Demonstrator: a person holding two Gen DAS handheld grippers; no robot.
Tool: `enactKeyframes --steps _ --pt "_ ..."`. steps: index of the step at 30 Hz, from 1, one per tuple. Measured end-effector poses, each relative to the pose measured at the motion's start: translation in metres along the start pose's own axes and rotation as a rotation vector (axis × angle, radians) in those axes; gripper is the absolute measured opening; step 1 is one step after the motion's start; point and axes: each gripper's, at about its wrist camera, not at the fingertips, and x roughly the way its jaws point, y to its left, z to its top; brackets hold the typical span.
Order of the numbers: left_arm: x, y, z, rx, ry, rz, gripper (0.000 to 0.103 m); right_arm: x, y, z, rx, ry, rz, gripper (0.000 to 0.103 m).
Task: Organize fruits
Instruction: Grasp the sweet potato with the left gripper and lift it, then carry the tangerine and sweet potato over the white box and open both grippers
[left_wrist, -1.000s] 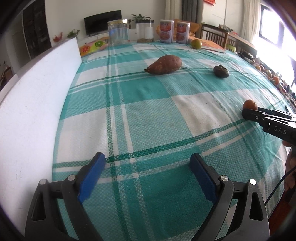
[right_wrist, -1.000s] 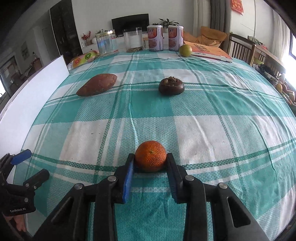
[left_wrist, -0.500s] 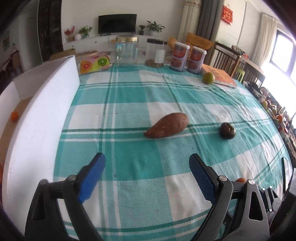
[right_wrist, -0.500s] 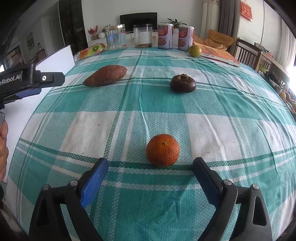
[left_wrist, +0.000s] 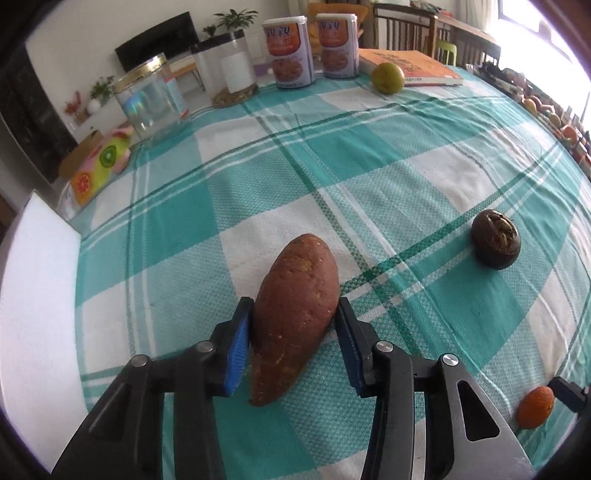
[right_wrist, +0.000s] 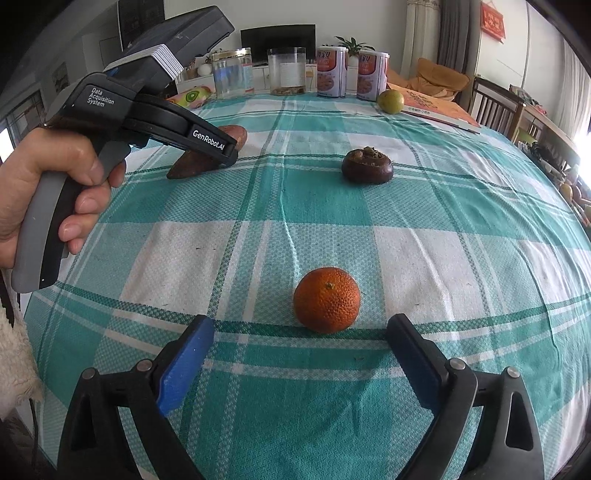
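A reddish-brown sweet potato (left_wrist: 293, 314) lies on the teal checked tablecloth (left_wrist: 369, 155). My left gripper (left_wrist: 293, 325) is shut on the sweet potato, its blue pads pressed on both sides. In the right wrist view the left gripper (right_wrist: 225, 155) covers part of the sweet potato (right_wrist: 192, 166). An orange (right_wrist: 327, 300) sits on the cloth just ahead of my right gripper (right_wrist: 299, 347), which is open and empty. The orange also shows in the left wrist view (left_wrist: 535, 406). A dark brown round fruit (left_wrist: 496, 242) (right_wrist: 366, 165) lies further back.
A white foam box wall (left_wrist: 33, 302) runs along the table's left. At the back stand glass jars (left_wrist: 151, 99), two cans (left_wrist: 288, 55), a green fruit (left_wrist: 387, 77), an orange book (left_wrist: 410, 66) and a fruit-print pouch (left_wrist: 99, 166). Chairs stand at the right.
My left gripper moved forward to the sweet potato and shut on it. My right gripper let go of the orange, opened and drew back a little.
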Motion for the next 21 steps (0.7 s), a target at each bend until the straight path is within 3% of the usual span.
enactKeyframes --steps 3,6,9,11,13,17,19,21 --pt "-0.018 0.015 -0.024 -0.142 0.033 -0.081 0.045 -0.004 -0.009 0.001 0.046 -0.017 0.047 0.094" --pt "-0.044 0.030 -0.060 -0.267 0.062 -0.188 0.045 -0.023 -0.057 -0.001 0.296 -0.122 0.180 0.094" --pt "-0.071 0.032 -0.095 -0.264 0.040 -0.182 0.045 -0.030 -0.117 -0.018 0.611 -0.197 0.276 0.094" --pt "-0.083 0.031 -0.113 -0.248 0.019 -0.168 0.045 -0.028 -0.137 -0.026 0.725 -0.200 0.288 0.094" --pt "-0.085 0.030 -0.125 -0.235 0.014 -0.151 0.046 -0.028 -0.127 -0.020 0.678 -0.182 0.287 0.093" --pt "-0.076 0.028 -0.133 -0.204 0.009 -0.122 0.056 -0.031 -0.058 0.004 0.319 -0.147 0.180 0.089" --pt "-0.073 0.027 -0.133 -0.189 -0.007 -0.096 0.063 -0.023 -0.032 0.002 0.219 -0.101 0.113 0.076" --pt "-0.068 0.027 -0.133 -0.178 -0.001 -0.083 0.064 -0.011 -0.024 -0.001 0.178 -0.049 0.093 0.063"
